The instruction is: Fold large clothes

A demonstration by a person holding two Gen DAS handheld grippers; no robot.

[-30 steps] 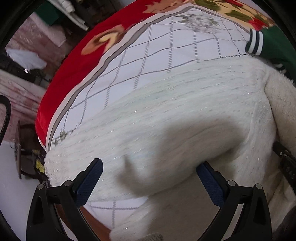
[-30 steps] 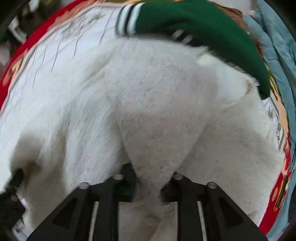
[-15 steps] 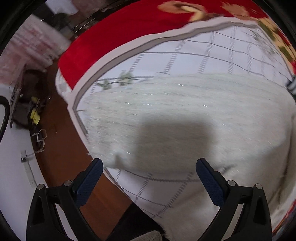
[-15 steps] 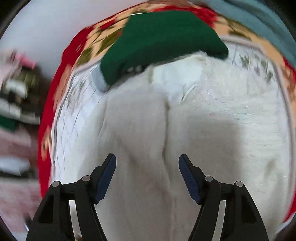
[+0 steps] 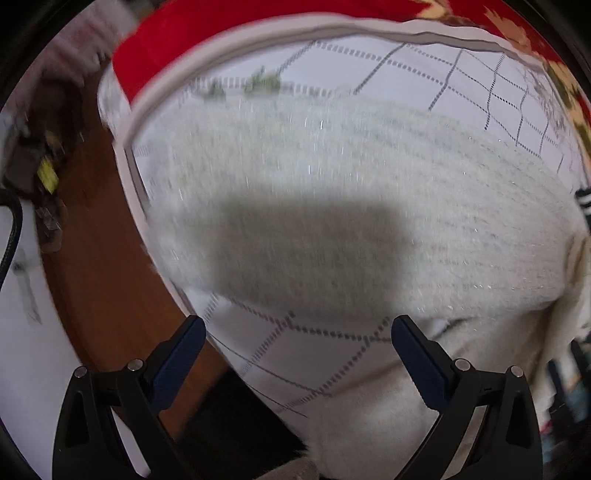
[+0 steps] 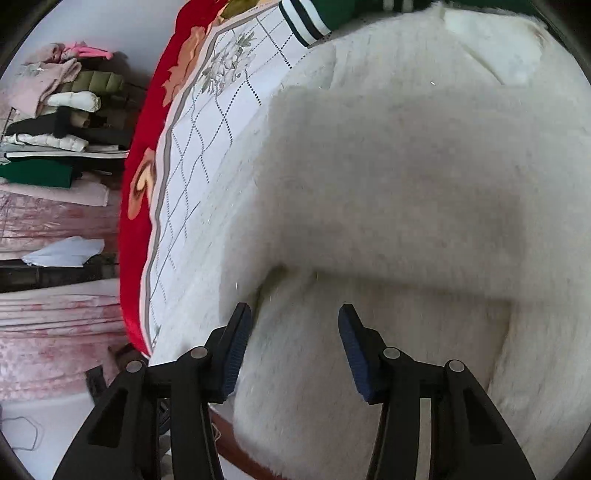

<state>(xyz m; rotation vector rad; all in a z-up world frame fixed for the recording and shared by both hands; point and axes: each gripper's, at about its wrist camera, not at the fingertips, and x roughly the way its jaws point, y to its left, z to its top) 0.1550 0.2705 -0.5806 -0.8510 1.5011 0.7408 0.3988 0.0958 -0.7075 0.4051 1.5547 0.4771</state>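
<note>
A large fluffy white sweater (image 5: 332, 192) lies spread on the bed; the right wrist view shows it partly folded over itself (image 6: 406, 166). My left gripper (image 5: 297, 336) points straight down above the sweater's near edge, open and empty. Over a lower fold of the white sweater hovers my right gripper (image 6: 293, 325), jaws apart and closing, with fluffy fabric below them but no pad pressing on it.
A white quilted bedspread (image 5: 443, 74) with a red floral border (image 6: 136, 206) covers the bed. A green garment with striped cuff (image 6: 310, 18) lies at the far end. Beside the bed a pile of folded clothes (image 6: 62, 122) is stacked. Brown floor (image 5: 99, 288) shows at the left.
My right gripper has let go of the sweater fold it pinched and swung back toward the near edge. My left gripper has slid sideways along the sweater toward the bed's edge, staying open.
</note>
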